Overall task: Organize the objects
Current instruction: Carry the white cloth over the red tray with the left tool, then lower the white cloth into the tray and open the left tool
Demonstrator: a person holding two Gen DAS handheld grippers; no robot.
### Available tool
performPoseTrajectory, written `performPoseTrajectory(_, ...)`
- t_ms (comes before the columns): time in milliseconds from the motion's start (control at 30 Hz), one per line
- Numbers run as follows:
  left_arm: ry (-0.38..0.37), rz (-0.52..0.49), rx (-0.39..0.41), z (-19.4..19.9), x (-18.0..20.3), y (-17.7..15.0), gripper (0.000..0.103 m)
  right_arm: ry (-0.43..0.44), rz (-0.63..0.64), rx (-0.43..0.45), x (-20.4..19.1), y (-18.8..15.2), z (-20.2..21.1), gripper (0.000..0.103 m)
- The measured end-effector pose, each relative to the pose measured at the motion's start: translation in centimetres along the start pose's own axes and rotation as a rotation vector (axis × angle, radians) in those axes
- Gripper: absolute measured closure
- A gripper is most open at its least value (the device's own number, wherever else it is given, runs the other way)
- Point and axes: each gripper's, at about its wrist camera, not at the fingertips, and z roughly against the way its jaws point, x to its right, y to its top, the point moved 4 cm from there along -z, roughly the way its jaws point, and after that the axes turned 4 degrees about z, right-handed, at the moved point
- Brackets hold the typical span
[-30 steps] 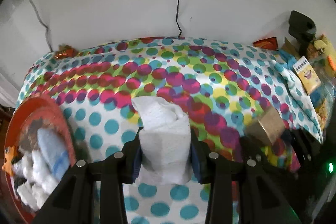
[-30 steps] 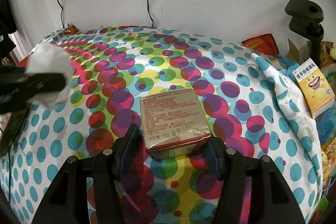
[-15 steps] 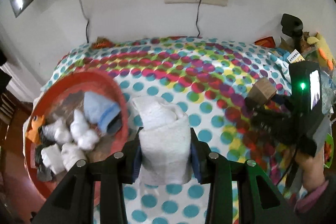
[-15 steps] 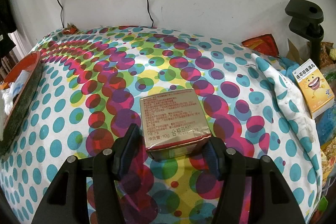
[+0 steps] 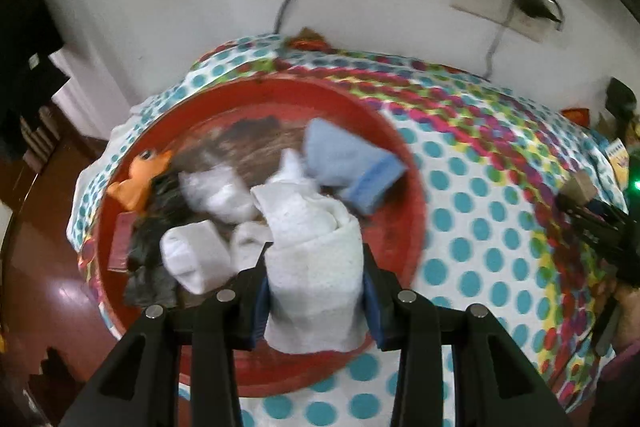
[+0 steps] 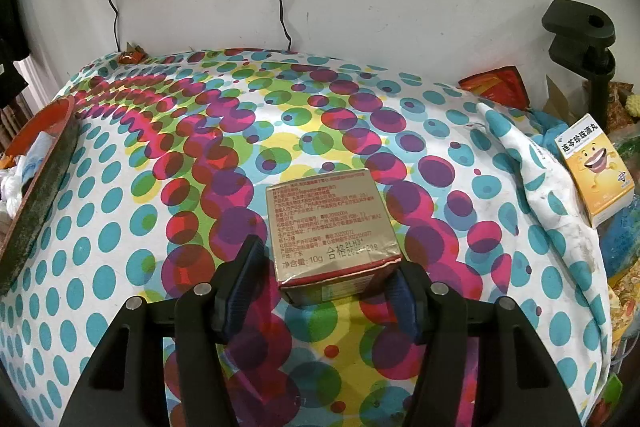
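Risk, left side: the towel (image 5: 316, 267) is a soft roll held only at its lower part by the left gripper (image 5: 316, 291). If the jaws part while the roll sits over the basin's near rim, it could tip outward onto the cloth (image 5: 480, 211) instead of in. The basin (image 5: 404, 155) is already crowded with white socks (image 5: 192, 259), a blue sock (image 5: 348, 163) and an orange toy (image 5: 140, 175), so a drop onto that pile could roll off or unfurl. The view is motion-blurred; judging the release point from it is unsafe.

Risk, right side: the box (image 6: 332, 227) appears pinched at its near corners only. The right pad touches its corner; at the left pad I can see a small gap, so the grip looks uneven. A lift from here could let the box pivot or slip.

Positions: the towel is between the left jaws, clamped, standing upright just ahead of the pads; the basin lies directly beyond and below. The right gripper (image 6: 328, 287) is at a medium width around the box, which extends forward from the fingertips over the cloth. The basin sits far off to that gripper's left.
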Motion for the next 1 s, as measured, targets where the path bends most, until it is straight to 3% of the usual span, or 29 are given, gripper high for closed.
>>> performPoseTrajectory(600, 0.02, 0.112, -0.039, -2.6, -8.4, 0.9, 0.063, -0.018, 0.004, -0.003, 0.3, 0.0, 0.1, 0.044)
performPoseTrajectory(1000, -0.004, 0.104, -0.04, -3.1, -8.5, 0.9, 0.06, -0.018, -0.003, -0.003, 0.4, 0.0, 0.1, 0.041)
